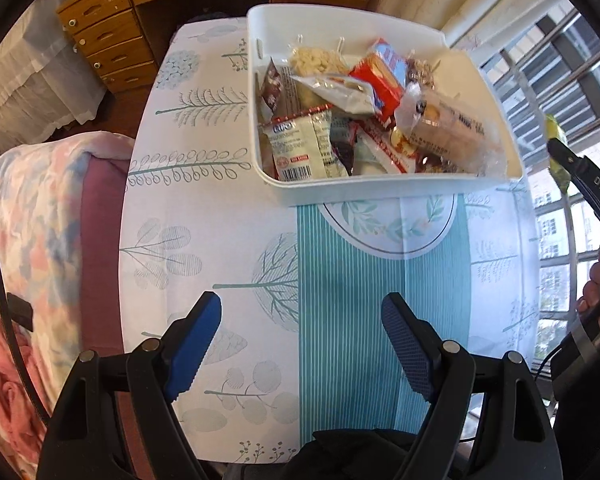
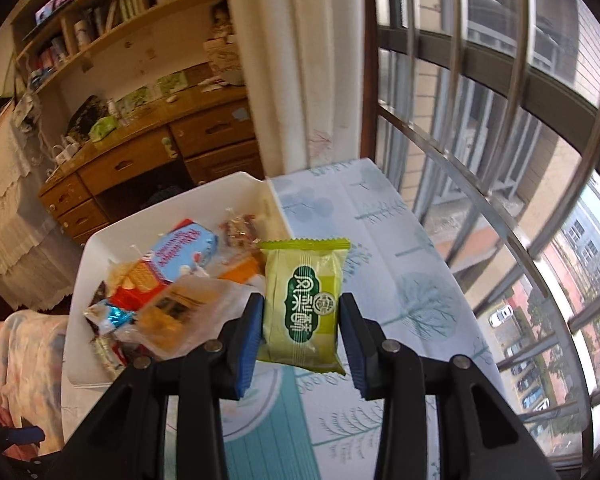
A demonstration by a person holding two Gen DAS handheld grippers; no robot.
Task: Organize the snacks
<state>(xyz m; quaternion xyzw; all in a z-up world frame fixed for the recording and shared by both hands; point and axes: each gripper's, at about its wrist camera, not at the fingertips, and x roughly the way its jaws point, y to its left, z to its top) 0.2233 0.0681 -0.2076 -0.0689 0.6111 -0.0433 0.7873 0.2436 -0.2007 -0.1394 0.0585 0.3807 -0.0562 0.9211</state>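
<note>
Glossy plastic bin [image 1: 380, 194], shiny foil wrappers [image 1: 296, 148]

A wooden desk [image 2: 148, 168] with drawers stood under cluttered shelves [image 2: 100, 28]. Daylight came through a barred window [image 2: 500, 140] beside a pale curtain [image 2: 300, 60]. A floral blanket [image 1: 32, 216] lay left of the bench [image 1: 220, 240].

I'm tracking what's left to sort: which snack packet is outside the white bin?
The green-yellow packet, clamped in the right gripper beside the white bin; the other snacks lie inside it.

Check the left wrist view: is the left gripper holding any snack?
No. The left gripper is open with nothing between its blue pads, above bare tablecloth, short of the white bin of snacks.
</note>
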